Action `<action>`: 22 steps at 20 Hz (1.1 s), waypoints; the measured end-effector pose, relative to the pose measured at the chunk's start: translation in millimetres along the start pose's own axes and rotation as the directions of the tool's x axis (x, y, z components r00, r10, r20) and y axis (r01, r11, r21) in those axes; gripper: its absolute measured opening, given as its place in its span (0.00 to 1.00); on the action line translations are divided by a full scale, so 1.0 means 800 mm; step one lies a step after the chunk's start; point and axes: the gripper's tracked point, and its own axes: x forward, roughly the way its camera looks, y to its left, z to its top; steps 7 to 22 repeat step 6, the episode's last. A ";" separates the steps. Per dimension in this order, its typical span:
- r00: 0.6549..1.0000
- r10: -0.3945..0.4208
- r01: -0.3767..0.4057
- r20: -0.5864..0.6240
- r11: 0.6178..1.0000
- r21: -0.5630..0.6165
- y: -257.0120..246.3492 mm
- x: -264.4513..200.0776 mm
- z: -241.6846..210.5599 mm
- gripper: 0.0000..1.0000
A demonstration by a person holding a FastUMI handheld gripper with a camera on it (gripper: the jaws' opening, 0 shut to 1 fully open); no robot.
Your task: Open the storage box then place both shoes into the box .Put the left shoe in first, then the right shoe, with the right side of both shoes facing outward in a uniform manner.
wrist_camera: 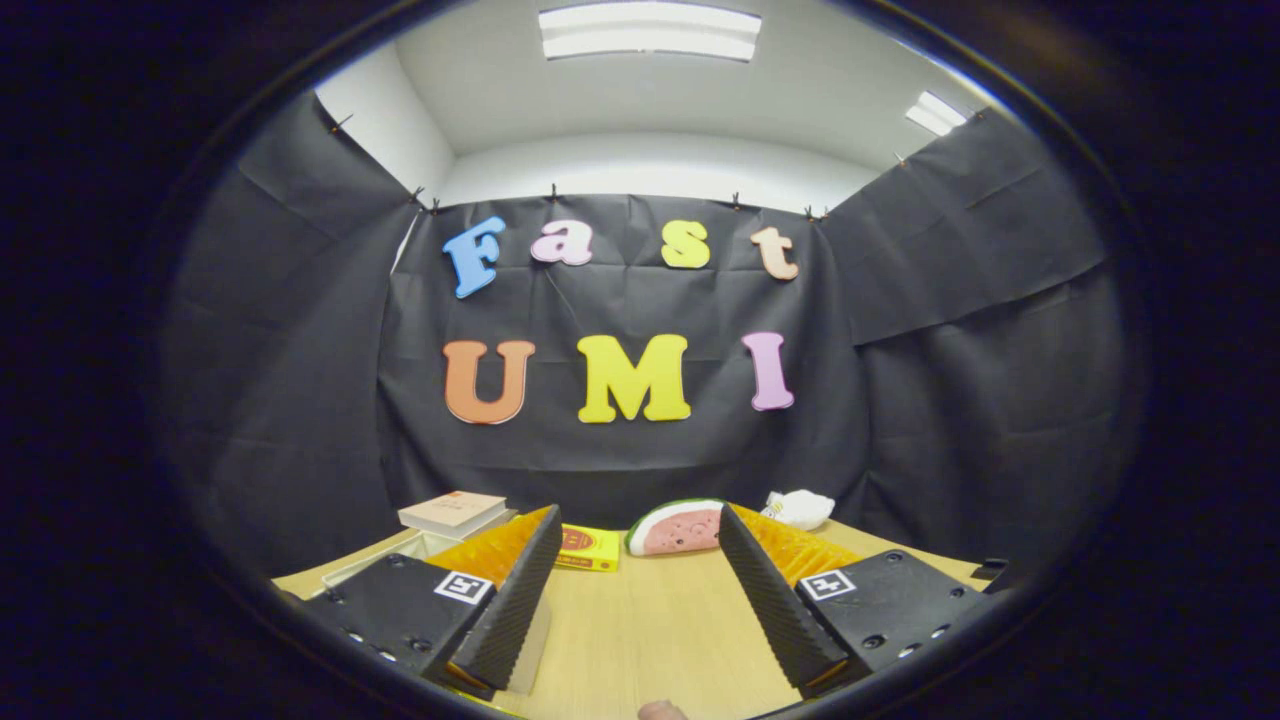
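Claw (640, 545) stood open, fingers wide apart, nothing between them but bare wooden table (655, 630). Yellow packet (588, 548) just beyond left finger, print too small to read. Watermelon-slice toy (675, 528) ahead between fingertips. Book (453, 512) lay on pale box (400, 555) behind left finger. White object (800, 508) beyond right finger. Black cloth wall behind; ceiling lights (648, 32) on.

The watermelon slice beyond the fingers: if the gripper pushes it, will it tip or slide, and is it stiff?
The watermelon slice stands on its flat cut edge on the wooden table, so it probably slides rather than rolls. It looks like a soft or foam toy, likely light and somewhat squashy. The gripper is open, with nothing between its fingers.
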 end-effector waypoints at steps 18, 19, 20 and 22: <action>1.000 -0.016 0.016 -0.021 1.000 -0.009 -0.010 0.007 -0.016 0.95; 1.000 -0.016 0.016 -0.021 1.000 -0.009 -0.010 0.007 -0.016 0.95; 1.000 -0.016 0.016 -0.021 1.000 -0.009 -0.010 0.007 -0.016 0.95; 1.000 -0.016 0.016 -0.021 1.000 -0.009 -0.010 0.007 -0.016 0.95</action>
